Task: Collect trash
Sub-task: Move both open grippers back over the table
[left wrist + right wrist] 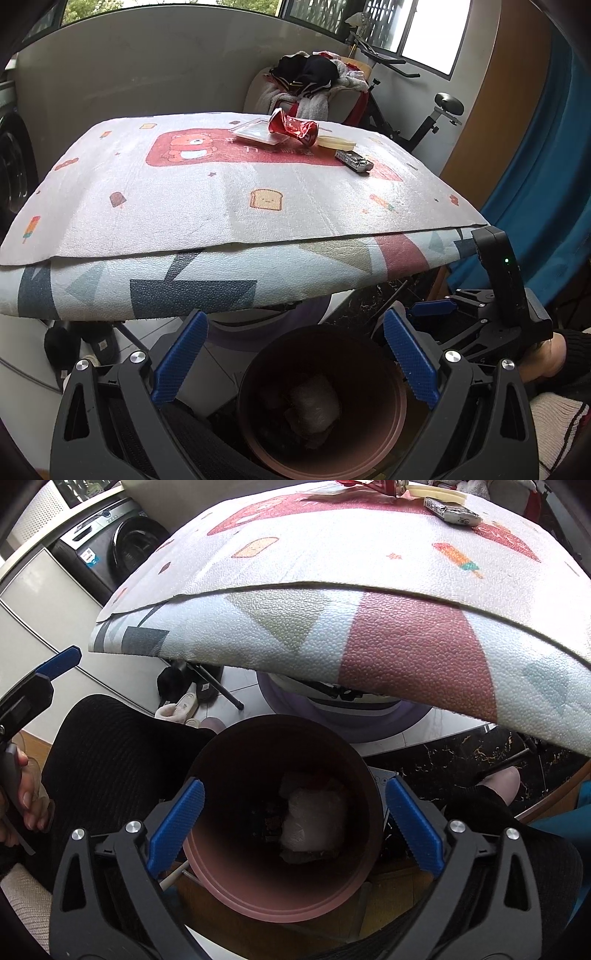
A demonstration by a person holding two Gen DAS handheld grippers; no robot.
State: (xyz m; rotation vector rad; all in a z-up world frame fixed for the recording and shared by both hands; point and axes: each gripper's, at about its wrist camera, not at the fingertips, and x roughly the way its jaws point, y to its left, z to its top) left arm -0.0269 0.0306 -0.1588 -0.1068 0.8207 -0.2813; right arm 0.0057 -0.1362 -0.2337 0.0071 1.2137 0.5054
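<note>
Both hand-held grippers hang empty over the bin; the next trash waits up on the table.

My right hand-held gripper (295, 827) stands wide apart with nothing between its pads, above the pink bin (236, 893) where a white wad (314, 819) lies. My left hand-held gripper (295, 362) is also spread and empty. The crushed red can (293, 128) lies on the table (147, 206), up and ahead toward the far right corner, long axis running left-right; I judge the right hand nearer.
</note>
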